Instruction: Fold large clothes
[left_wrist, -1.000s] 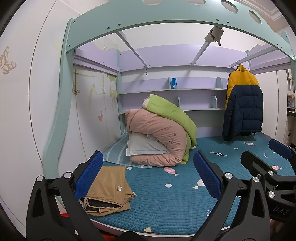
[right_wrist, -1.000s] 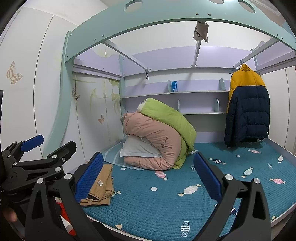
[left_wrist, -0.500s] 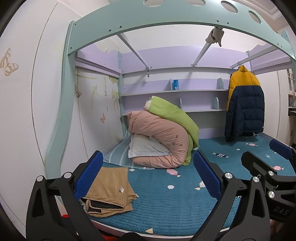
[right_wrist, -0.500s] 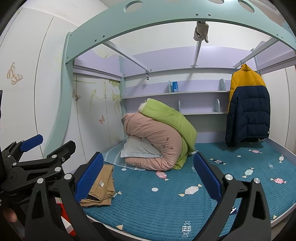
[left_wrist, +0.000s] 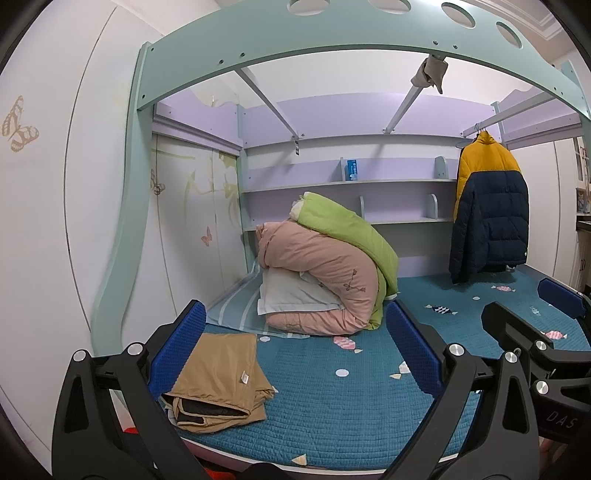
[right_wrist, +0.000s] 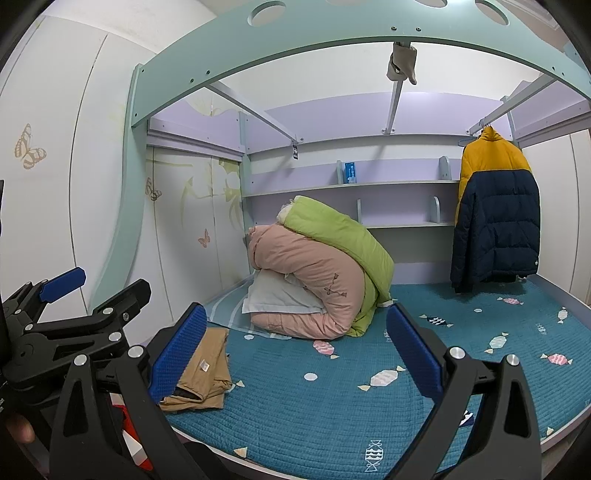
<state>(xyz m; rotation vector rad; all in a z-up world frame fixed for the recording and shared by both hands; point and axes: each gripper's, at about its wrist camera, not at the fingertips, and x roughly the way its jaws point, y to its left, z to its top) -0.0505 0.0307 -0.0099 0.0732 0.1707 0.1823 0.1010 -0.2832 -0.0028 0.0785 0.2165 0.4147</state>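
A folded tan garment lies at the front left corner of the blue quilted bed; it also shows in the right wrist view. A yellow and navy puffer jacket hangs on a rail at the back right, also in the right wrist view. My left gripper is open and empty, in front of the bed, above the tan garment's near edge. My right gripper is open and empty, to the right of the left one.
Rolled pink and green duvets with a white pillow are piled at the back left. Shelves line the back wall. A teal loft frame arches overhead. A striped sheet lies beside the duvets.
Both grippers have drifted slightly; the view shifts a little, the bed and tan garment sitting marginally closer. Both stay open and empty.
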